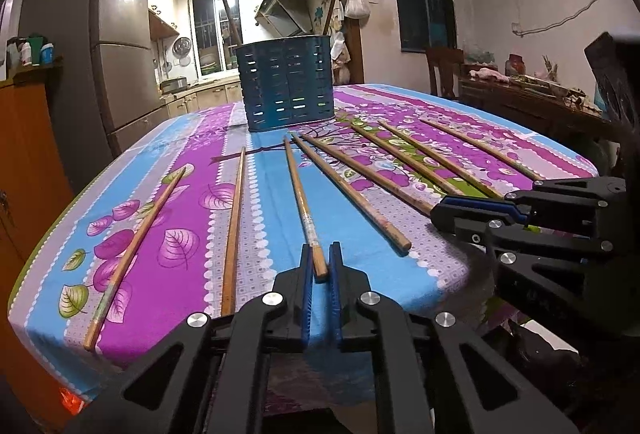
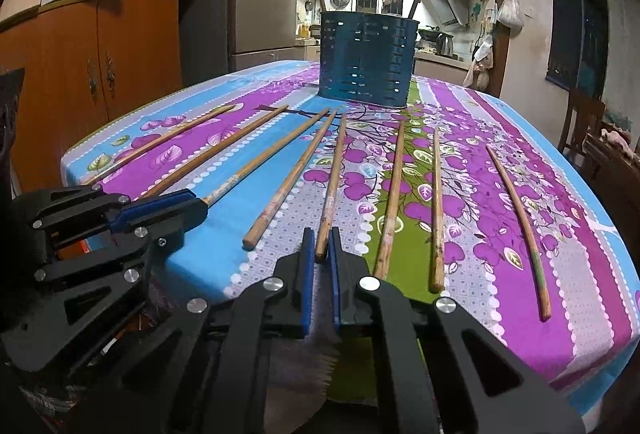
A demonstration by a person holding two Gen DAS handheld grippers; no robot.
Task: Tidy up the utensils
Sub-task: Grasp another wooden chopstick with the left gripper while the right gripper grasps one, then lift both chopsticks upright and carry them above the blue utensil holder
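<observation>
My left gripper point(image 1: 320, 266) sits narrow around the near end of a worn brown wooden chopstick point(image 1: 302, 202) — contact uncertain. My right gripper point(image 2: 320, 248) likewise brackets another wooden chopstick's point(image 2: 334, 178) end. More lie fanned either side on the purple-and-blue floral tablecloth point(image 1: 168, 194). Dark blue slotted metal holder point(image 1: 286, 82) stands dead ahead — well beyond the tips.
</observation>
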